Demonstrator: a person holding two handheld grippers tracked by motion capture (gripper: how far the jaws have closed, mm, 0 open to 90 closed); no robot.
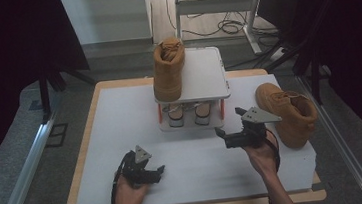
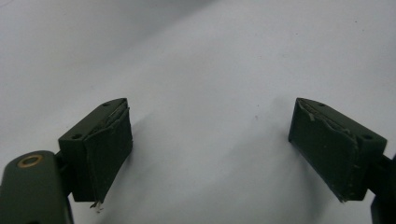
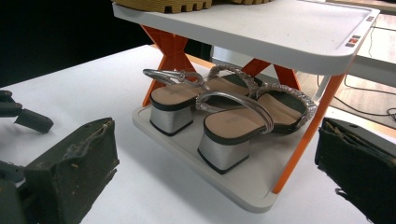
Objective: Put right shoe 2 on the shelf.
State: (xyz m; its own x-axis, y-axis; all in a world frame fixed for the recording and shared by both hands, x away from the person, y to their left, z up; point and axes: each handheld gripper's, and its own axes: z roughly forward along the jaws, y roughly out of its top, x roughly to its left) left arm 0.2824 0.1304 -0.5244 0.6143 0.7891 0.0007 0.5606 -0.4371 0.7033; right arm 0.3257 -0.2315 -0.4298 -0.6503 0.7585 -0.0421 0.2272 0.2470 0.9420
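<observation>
A white foam-topped table (image 1: 122, 138) on a wooden base stands in a dim room with cables on the floor behind it. At its far middle sits a small two-tier white shoe rack with orange cross-braced legs (image 1: 207, 79). One tan suede ankle boot (image 1: 168, 70) stands on the left of the rack's top shelf, its toe pointing toward the person. Its mate, a second tan ankle boot (image 1: 288, 112), lies on the table right of the rack, just beside the right gripper (image 1: 231, 127); its long axis runs diagonally, from the rack's side toward the near right corner.

That right gripper has its jaws spread wide with nothing between them, and it points left toward the rack's lower shelf, so the loose boot lies to its outer side rather than ahead of it. Straight ahead in the right gripper view is a pair of silver block-heeled sandals (image 3: 224, 116) on the lower shelf, heels toward the gripper. An orange leg stands at the near corner and the top shelf overhangs them, which could crowd any reach in.

The left gripper (image 1: 153, 172) rests low over bare foam, jaws wide and empty, well apart from rack and boots. The right hand is clearly nearer.
</observation>
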